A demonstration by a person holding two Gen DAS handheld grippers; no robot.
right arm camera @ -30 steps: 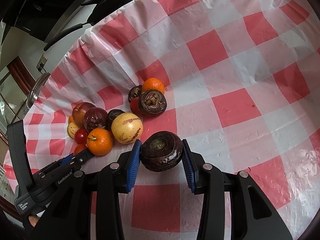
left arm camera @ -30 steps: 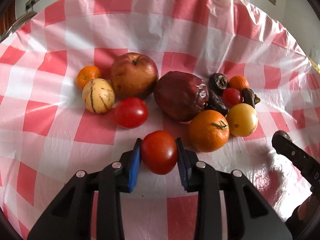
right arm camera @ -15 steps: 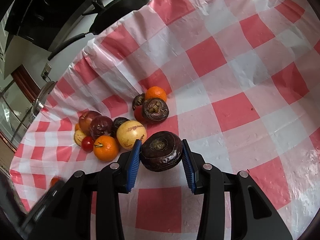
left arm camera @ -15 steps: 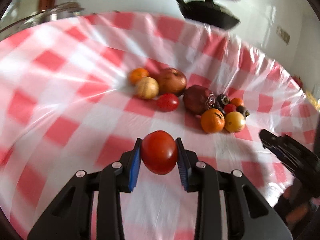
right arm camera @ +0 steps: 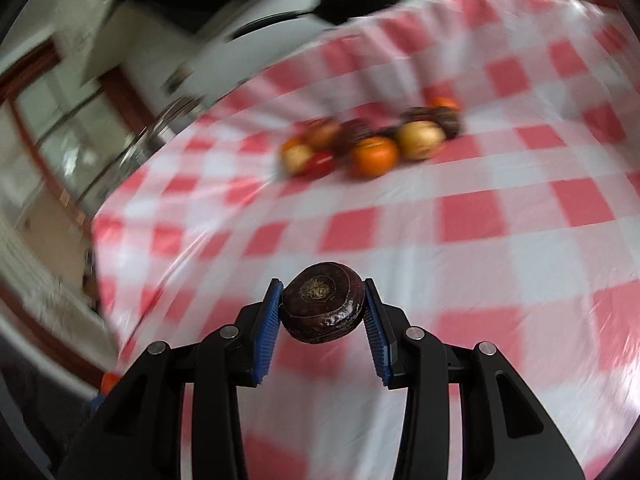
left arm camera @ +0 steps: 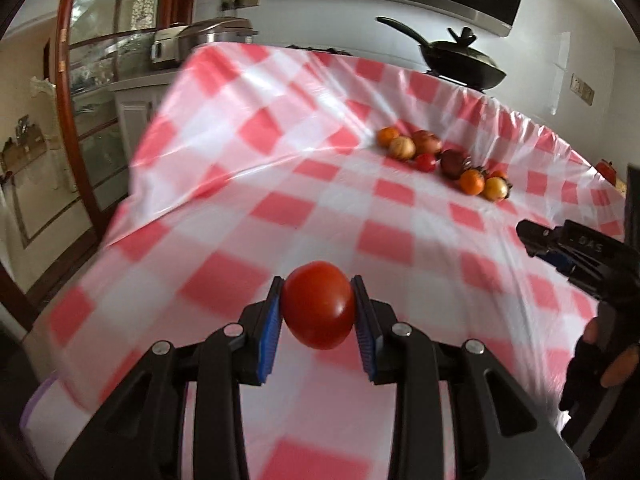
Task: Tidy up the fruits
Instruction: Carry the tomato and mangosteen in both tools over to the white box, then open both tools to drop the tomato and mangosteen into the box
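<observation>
Left tongs (left arm camera: 318, 320) clamp a tomato (left arm camera: 318, 305), right tongs (right arm camera: 323, 320) a dark purple fruit (right arm camera: 323, 307), both well clear of the fruit pile (left arm camera: 444, 162); a hasty swing could shake the smooth tomato loose onto the desk (left arm camera: 248, 216).

The black left gripper (left arm camera: 318, 314) with blue pads clamps a red tomato (left arm camera: 318, 305). The matching right gripper (right arm camera: 323, 312) pinches a dark purple fruit (right arm camera: 323, 308), both pointing downward.

Both grippers have pulled away from the fruit pile (left arm camera: 444, 160).
</observation>
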